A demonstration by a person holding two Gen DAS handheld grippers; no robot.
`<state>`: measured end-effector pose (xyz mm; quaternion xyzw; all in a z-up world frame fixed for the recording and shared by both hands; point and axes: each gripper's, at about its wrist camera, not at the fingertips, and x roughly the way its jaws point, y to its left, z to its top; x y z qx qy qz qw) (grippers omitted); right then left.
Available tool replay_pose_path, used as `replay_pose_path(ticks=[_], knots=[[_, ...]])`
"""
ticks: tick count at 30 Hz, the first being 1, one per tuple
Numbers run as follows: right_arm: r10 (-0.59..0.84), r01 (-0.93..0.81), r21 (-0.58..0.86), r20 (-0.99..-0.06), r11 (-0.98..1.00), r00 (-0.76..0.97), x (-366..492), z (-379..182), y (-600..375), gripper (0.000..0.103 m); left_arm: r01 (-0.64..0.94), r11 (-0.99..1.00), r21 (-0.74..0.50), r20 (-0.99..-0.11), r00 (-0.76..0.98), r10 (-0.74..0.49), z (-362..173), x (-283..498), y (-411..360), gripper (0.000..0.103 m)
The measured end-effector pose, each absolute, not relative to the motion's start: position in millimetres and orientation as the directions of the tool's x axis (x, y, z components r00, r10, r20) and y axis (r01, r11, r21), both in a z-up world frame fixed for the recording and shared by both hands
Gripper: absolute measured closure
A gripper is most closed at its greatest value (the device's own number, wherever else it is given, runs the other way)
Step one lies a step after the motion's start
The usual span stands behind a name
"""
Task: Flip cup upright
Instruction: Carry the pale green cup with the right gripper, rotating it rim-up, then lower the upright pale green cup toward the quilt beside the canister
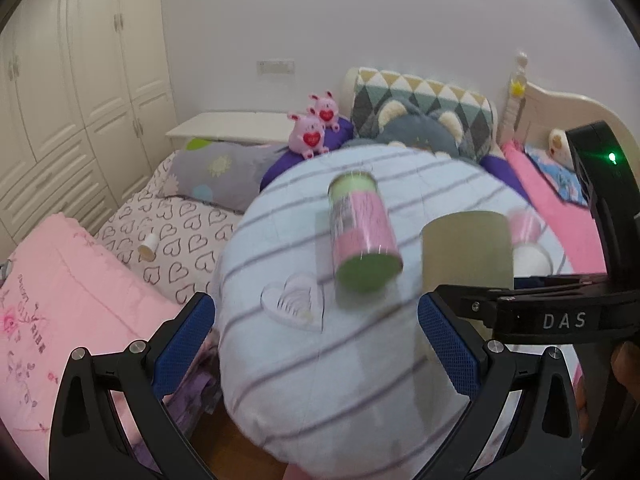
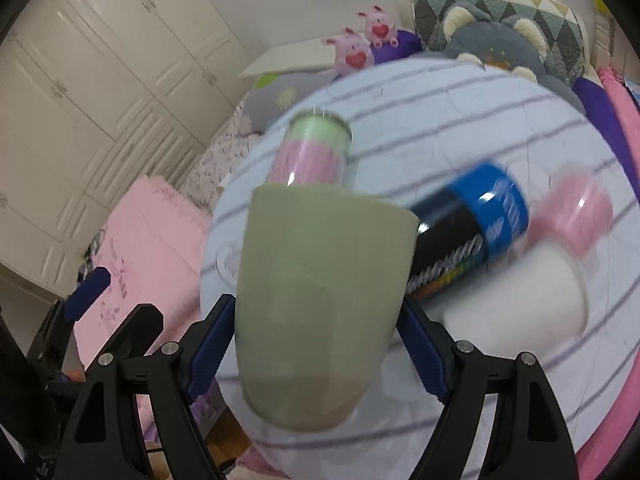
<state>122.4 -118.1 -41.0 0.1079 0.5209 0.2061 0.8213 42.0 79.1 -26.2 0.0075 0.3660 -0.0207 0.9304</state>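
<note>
An olive-green cup [image 2: 320, 300] sits between the blue pads of my right gripper [image 2: 316, 344], which is shut on it and holds it over a round striped table [image 2: 460, 120]. The cup's rim points up and away. In the left wrist view the cup [image 1: 466, 252] shows at the right with the right gripper's black body [image 1: 560, 312] under it. My left gripper [image 1: 316, 340] is open and empty over the table's near part. Both views are blurred by motion.
On the table lie a pink and green can [image 1: 362, 232], a black and blue can [image 2: 468, 236], a pink and white bottle [image 2: 560, 264] and a heart-shaped coaster [image 1: 294, 304]. Around it are a bed with pink quilts [image 1: 60, 300], plush toys [image 1: 312, 132] and white wardrobes [image 1: 72, 80].
</note>
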Motion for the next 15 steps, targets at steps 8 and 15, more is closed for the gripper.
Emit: replay_pose_path(ticks=[8, 15], knots=[[0.4, -0.222, 0.337, -0.833, 0.915, 0.383, 111, -49, -103, 0.024, 0.019, 1.0, 0.024, -0.732, 0.681, 0.005, -54, 28, 89, 0.0], [0.378, -0.232, 0.307, -0.834, 0.923, 0.401, 111, -51, -97, 0.024, 0.029, 0.999, 0.016, -0.754, 0.657, -0.007, -63, 35, 83, 0.0]])
